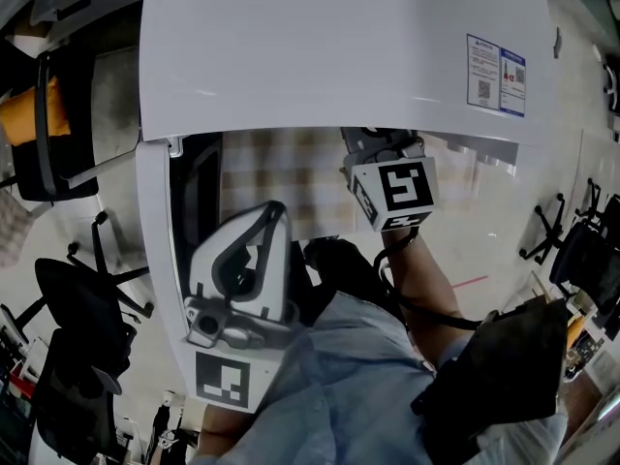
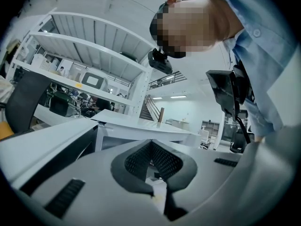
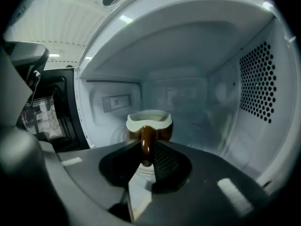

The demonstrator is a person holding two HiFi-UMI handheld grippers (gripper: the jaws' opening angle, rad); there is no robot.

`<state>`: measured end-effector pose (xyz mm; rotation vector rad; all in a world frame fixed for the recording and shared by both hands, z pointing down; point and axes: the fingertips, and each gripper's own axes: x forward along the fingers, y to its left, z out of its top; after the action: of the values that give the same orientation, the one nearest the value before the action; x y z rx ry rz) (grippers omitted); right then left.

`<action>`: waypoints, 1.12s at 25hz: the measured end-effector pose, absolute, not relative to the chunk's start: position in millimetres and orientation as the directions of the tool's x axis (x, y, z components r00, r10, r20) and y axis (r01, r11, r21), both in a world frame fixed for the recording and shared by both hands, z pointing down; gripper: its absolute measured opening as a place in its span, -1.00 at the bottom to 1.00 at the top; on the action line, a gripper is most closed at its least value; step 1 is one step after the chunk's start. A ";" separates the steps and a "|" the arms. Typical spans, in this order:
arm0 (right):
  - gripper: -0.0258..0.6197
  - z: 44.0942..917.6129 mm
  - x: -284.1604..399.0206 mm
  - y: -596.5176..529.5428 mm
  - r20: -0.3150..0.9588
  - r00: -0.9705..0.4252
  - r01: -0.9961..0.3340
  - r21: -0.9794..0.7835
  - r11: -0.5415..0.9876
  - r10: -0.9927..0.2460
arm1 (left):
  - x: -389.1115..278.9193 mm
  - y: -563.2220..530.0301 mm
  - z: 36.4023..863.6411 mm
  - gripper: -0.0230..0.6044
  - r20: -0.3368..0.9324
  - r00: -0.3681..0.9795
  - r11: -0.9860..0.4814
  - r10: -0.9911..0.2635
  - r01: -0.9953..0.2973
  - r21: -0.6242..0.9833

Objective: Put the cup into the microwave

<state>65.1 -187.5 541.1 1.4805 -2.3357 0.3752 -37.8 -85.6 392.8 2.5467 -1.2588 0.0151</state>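
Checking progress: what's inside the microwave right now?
A brown cup with a pale rim, held by its handle in the right hand-held gripper. The floor beneath is hidden.

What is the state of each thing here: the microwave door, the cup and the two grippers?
Microwave door: open, swung to the left.
Cup: upright, inside the microwave, held by its handle.
Right gripper: shut on the cup's handle, reaching into the microwave.
Left gripper: shut, nothing between its jaws, outside the microwave.
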 end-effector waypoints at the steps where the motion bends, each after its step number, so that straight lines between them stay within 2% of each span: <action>1: -0.76 541.4 64.0 -188.6 0.424 -0.394 -0.907 -0.036 0.419 -0.816 | -38.8 -86.0 392.2 -0.91 0.140 0.614 -0.570 -0.777 -0.780 0.258; 8: -0.74 544.7 63.3 -188.5 0.421 -0.385 -0.909 -0.017 0.417 -0.822 | -39.2 -82.9 391.3 -0.91 0.139 0.606 -0.564 -0.783 -0.787 0.251; 10: -0.59 548.2 63.2 -185.9 0.441 -0.387 -0.906 -0.018 0.423 -0.810 | -37.9 -80.1 389.6 -0.91 0.134 0.607 -0.567 -0.783 -0.786 0.248; 16: -0.60 541.2 71.1 -154.5 0.453 -0.389 -0.906 -0.031 0.422 -0.802 | -26.2 -68.4 377.9 -0.91 0.109 0.620 -0.587 -0.777 -0.776 0.232; 22: -0.65 490.2 74.1 -94.7 0.416 -0.460 -0.880 -0.097 0.465 -0.784 | -3.5 -43.7 341.0 -0.91 0.032 0.639 -0.621 -0.768 -0.757 0.204; 28: -0.71 400.5 73.9 -35.2 0.300 -0.541 -0.840 -0.168 0.515 -0.785 | 4.9 -15.3 311.8 -0.91 0.018 0.613 -0.603 -0.789 -0.781 0.166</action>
<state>73.9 -35.2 400.5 1.3940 -2.5684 0.4379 4.9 -15.3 311.8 2.6781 -1.3131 -0.0853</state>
